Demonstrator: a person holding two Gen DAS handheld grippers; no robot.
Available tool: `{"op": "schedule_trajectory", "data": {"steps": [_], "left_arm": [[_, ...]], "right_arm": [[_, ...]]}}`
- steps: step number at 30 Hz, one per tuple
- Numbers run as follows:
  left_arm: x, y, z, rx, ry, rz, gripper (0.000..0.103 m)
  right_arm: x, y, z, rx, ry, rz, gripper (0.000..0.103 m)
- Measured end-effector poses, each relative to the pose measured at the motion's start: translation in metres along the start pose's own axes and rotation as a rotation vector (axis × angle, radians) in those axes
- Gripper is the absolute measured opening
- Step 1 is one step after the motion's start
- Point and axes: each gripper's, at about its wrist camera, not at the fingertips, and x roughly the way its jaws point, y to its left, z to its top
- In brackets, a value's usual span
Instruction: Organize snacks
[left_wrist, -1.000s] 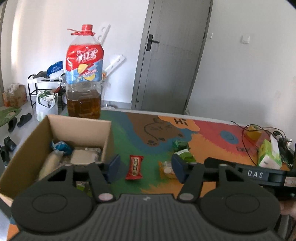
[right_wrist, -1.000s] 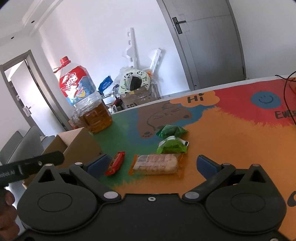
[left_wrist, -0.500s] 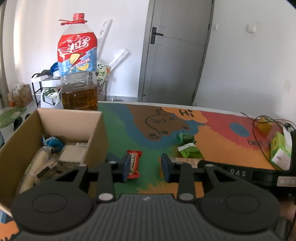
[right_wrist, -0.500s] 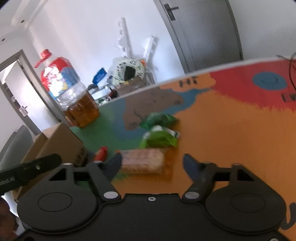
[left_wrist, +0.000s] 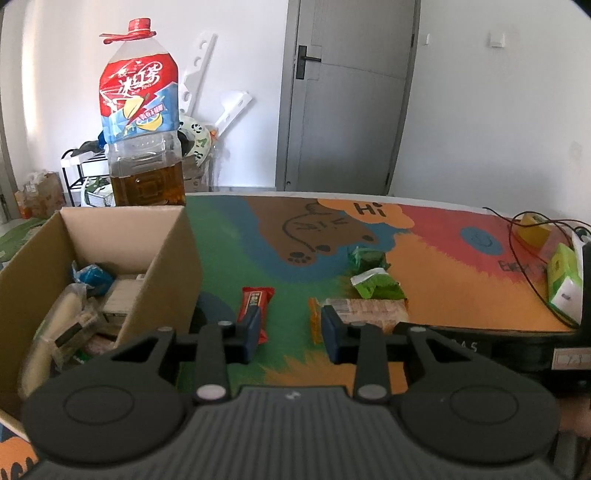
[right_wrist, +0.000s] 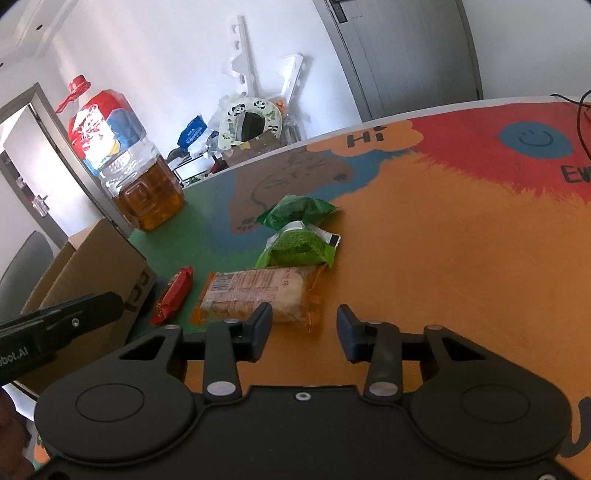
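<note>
Closing in on loose snacks, both claws low over the colourful table mat (left_wrist: 229, 251). Left gripper (left_wrist: 290, 330): jaws partly open, empty, its left finger (left_wrist: 249, 332) overlapping the near end of the red snack bar (left_wrist: 255, 301); contact cannot be confirmed. Right gripper (right_wrist: 304, 332): jaws partly open, empty, left fingertip at the near edge of the clear-wrapped cracker pack (right_wrist: 258, 293), which lies just right of the bar. Two green packets (right_wrist: 299, 229) sit farther back, one touching the pack's far edge. Cardboard box (left_wrist: 162, 258) stands at left, open-topped, already holding several wrapped items; large tea bottle (left_wrist: 142, 133) behind it.

Step in hand, as judged: picking the remaining snacks for the box. Neither claw is centred on its target. Next move would call for shifting each gripper leftward to straddle its item, closing, then carrying it left over the box wall.
</note>
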Motion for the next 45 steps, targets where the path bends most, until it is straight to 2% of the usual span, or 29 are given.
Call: {"op": "schedule_trajectory", "data": {"steps": [2,6,10,19,28,33,35,37,40,45], "left_arm": [[0.003,-0.003,-0.001,0.004,0.011,0.006,0.034],[0.011,-0.01,-0.002,0.022,0.008,0.018,0.035],[0.023,-0.013,-0.004,0.037,0.002,0.061,0.035],[0.047,-0.014,-0.005,0.043,0.022,0.118,0.035],[0.067,-0.012,-0.004,0.045,0.048,0.172,0.04],[0.077,-0.008,-0.008,0.043,0.081,0.189,0.041],[0.081,-0.005,-0.008,0.04,0.106,0.184,0.026],[0.081,-0.001,-0.008,0.02,0.114,0.135,0.02],[0.078,-0.003,-0.011,0.04,0.11,0.137,0.019],[0.071,-0.001,-0.015,0.022,0.115,0.087,0.019]], "right_arm": [[0.001,0.004,-0.002,-0.025,0.001,-0.005,0.022],[0.002,0.006,-0.004,-0.044,0.003,-0.018,0.004],[0.0,0.003,-0.003,-0.036,-0.01,-0.022,0.002],[-0.015,-0.018,0.0,0.019,-0.048,-0.074,0.002],[-0.024,-0.042,0.001,0.092,-0.074,-0.146,0.002],[-0.023,-0.046,0.002,0.115,-0.073,-0.202,0.011],[-0.025,-0.045,0.002,0.115,-0.076,-0.194,0.012],[-0.028,-0.044,0.002,0.117,-0.087,-0.187,0.013],[-0.033,-0.043,0.003,0.12,-0.096,-0.181,0.027],[-0.038,-0.039,0.005,0.114,-0.093,-0.137,0.029]]}}
